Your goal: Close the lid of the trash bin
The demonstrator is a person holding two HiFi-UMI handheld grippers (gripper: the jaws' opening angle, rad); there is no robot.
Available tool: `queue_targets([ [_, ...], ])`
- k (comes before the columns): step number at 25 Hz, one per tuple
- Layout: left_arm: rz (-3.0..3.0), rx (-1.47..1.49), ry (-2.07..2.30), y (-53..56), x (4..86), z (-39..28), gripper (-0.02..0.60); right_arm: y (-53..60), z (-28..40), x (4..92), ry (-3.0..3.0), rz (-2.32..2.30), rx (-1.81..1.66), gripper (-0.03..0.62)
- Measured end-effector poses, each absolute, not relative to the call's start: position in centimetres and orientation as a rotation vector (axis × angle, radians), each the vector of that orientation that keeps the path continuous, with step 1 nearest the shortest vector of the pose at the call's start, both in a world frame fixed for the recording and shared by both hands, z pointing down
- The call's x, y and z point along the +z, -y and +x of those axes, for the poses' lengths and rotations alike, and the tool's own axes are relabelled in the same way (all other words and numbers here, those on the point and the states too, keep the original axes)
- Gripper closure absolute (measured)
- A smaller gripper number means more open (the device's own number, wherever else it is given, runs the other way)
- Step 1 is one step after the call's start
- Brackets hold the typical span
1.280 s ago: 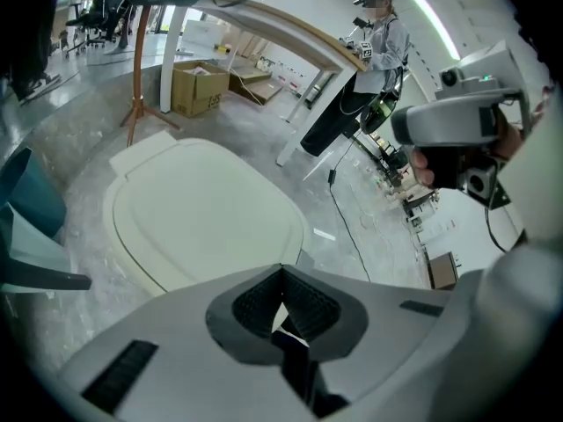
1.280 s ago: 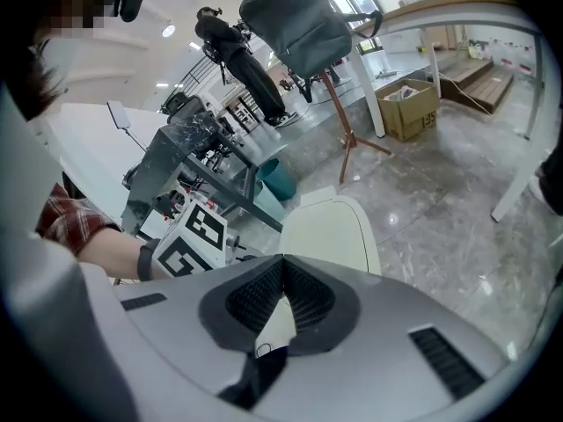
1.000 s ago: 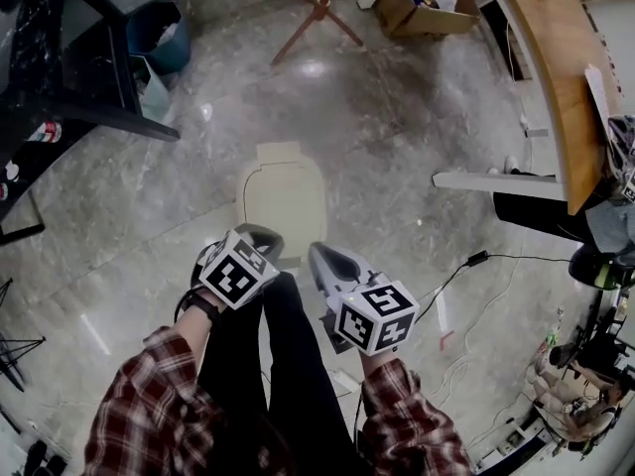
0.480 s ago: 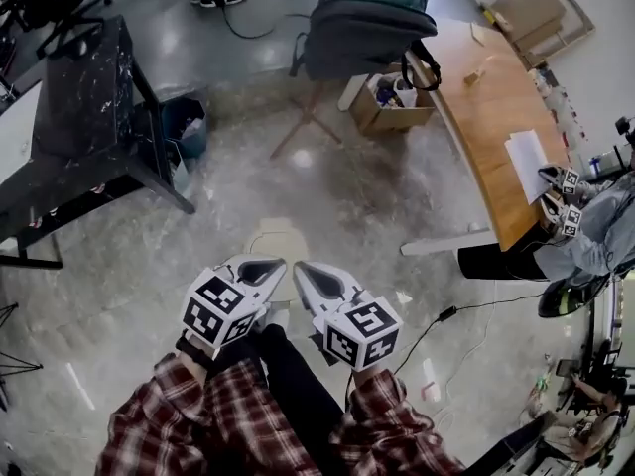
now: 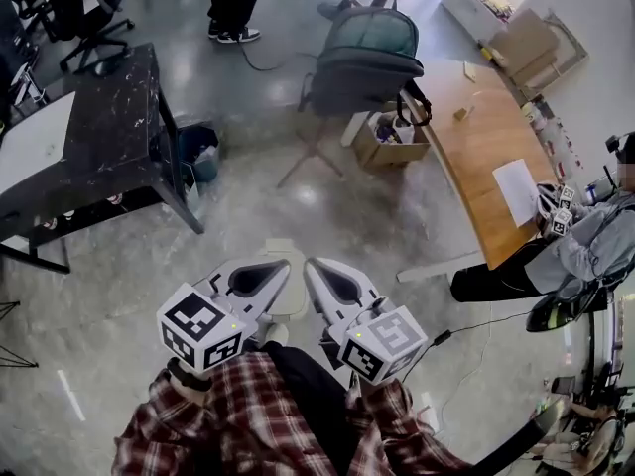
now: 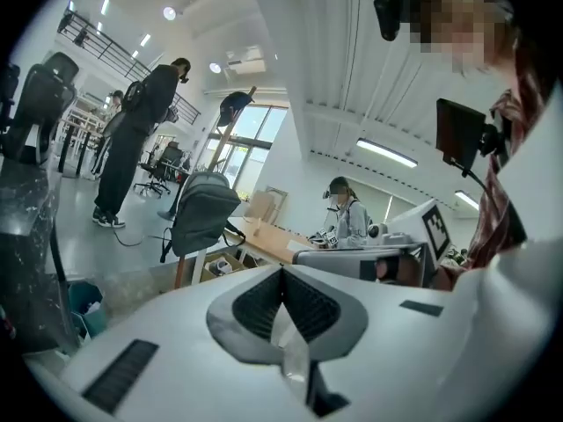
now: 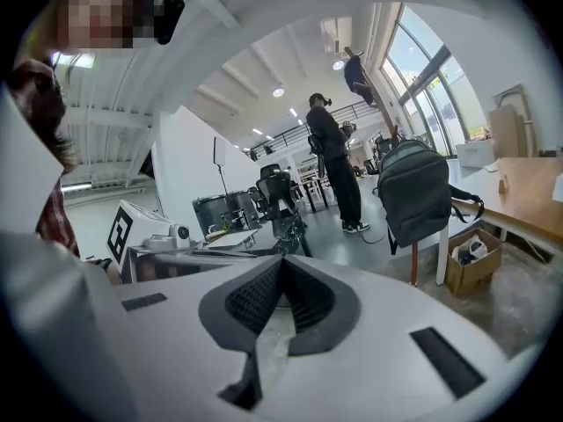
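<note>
The beige trash bin (image 5: 282, 252) stands on the floor right in front of me. Only a strip of its top shows between and beyond the two grippers, so its lid's position cannot be made out now. My left gripper (image 5: 281, 265) and right gripper (image 5: 311, 265) are held side by side above it, tips nearly meeting, touching nothing. In the left gripper view the left gripper (image 6: 283, 272) has its jaws pressed together with nothing between them. The right gripper (image 7: 281, 262) looks the same in its own view, pointing out across the room rather than at the bin.
A black table (image 5: 89, 132) stands at the left with a blue bin (image 5: 200, 152) beside it. Ahead are a chair with a backpack (image 5: 367, 53) and a cardboard box (image 5: 392, 132). A wooden desk (image 5: 486, 157) with a seated person (image 5: 585, 241) is at right. A cable (image 5: 476, 320) crosses the floor.
The view has tilted up from the floor to the room. Both grippers have drawn together and now cover most of the beige bin, whose lid lay flat and shut a second ago.
</note>
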State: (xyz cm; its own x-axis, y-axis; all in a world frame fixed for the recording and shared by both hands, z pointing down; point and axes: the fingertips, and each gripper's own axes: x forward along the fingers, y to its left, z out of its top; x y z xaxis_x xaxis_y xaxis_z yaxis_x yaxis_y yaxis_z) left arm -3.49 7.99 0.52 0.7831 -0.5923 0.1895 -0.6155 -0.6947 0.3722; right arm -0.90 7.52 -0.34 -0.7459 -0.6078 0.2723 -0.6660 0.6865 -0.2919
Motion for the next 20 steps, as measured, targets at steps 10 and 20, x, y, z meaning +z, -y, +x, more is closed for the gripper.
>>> queue_targets([
  [10, 2.592, 0.011, 0.982, -7.6, -2.4, -4.4, 0.571, -7.7, -2.2, -3.5, 2.833, 0.953, 0.462, 0.580],
  [20, 2.588, 0.015, 1.005, -7.5, -2.6, -4.7, 0.571, -7.3, -2.8, -3.3, 2.825, 0.909, 0.451, 0.580],
])
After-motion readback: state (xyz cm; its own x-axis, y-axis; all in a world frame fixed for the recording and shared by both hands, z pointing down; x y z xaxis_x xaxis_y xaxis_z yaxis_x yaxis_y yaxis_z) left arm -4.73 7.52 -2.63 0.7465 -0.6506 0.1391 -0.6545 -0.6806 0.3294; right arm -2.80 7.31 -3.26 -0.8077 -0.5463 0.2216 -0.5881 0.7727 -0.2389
